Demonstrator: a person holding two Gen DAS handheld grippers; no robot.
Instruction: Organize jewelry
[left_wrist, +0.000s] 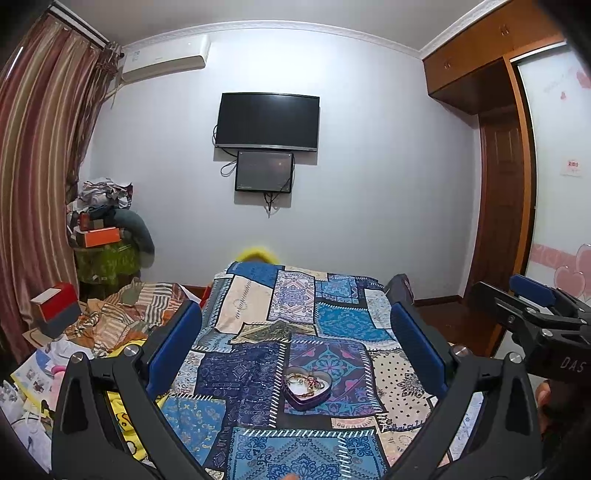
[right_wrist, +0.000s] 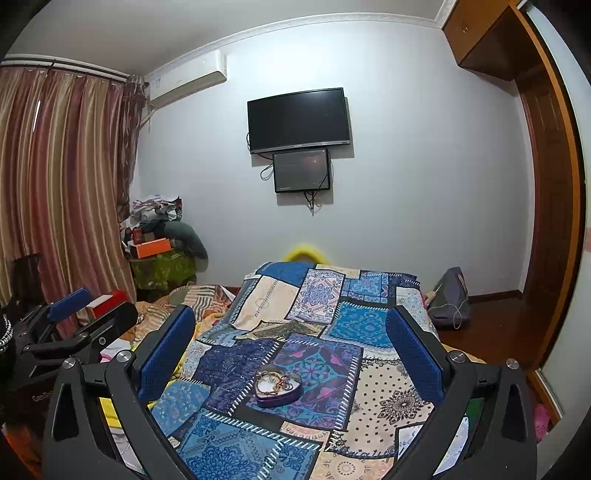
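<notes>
Left gripper (left_wrist: 295, 339) fingers spread wide, empty; right gripper (right_wrist: 291, 339) likewise; heart-shaped tin (right_wrist: 277, 388) with jewelry (right_wrist: 277, 380) on quilt (right_wrist: 369, 387).

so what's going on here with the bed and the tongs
A person holds two sets of tongs over a patchwork bedspread, both open and empty: the left tongs and the right tongs. A heart-shaped tin sits on the spread with tangled jewelry inside. Nothing has been picked up yet.
</notes>
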